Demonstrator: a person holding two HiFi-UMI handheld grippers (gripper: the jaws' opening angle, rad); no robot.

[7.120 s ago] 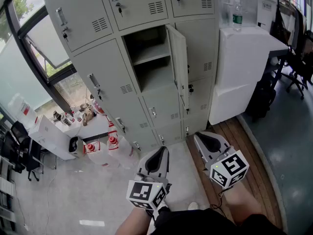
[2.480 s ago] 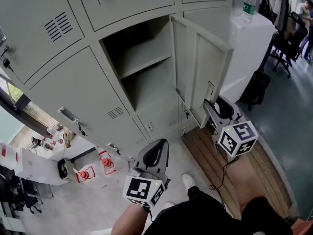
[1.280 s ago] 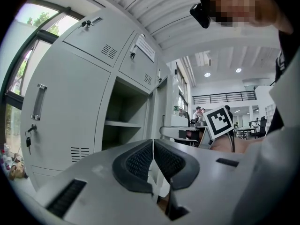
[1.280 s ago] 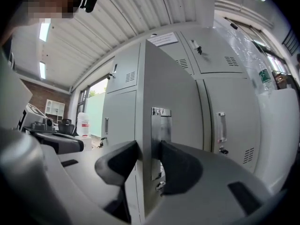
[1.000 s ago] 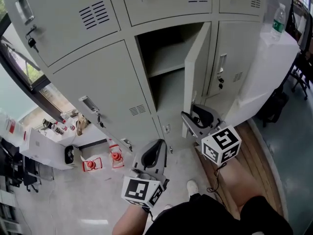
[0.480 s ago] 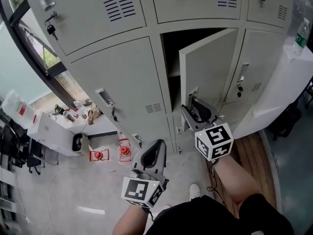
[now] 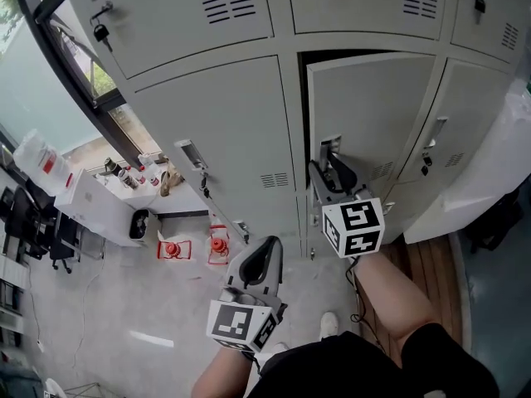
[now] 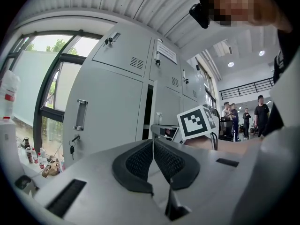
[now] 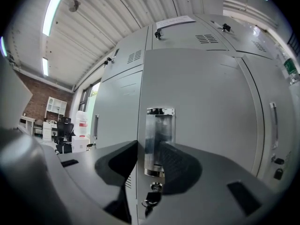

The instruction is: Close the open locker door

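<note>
A wall of grey lockers [image 7: 207, 131] fills the room's far side, with a window [image 7: 50, 73] to the left and a pale floor [image 7: 108, 305] strewn with small clutter below.

The open locker door [image 7: 373, 114] is swung almost shut. Only a narrow dark gap [image 7: 302, 98] shows along its free left edge, so it is not yet flush with the frame.

The right gripper [image 7: 330, 172] is up against the door's face with its jaws spread. In the right gripper view the chrome handle [image 9: 159, 139] stands between them, and nothing is pinched. The left gripper [image 7: 259, 259] hangs low and well apart from the lockers, its jaws pressed together on nothing.

A key [image 9: 152, 196] hangs in the lock just below the handle.

The likely trouble is at that free edge. The left jaw of the right gripper sits close to the gap, and a push could trap its tip between door and frame. A glancing push could also knock the key, or leave the door to spring back unlatched.
</note>
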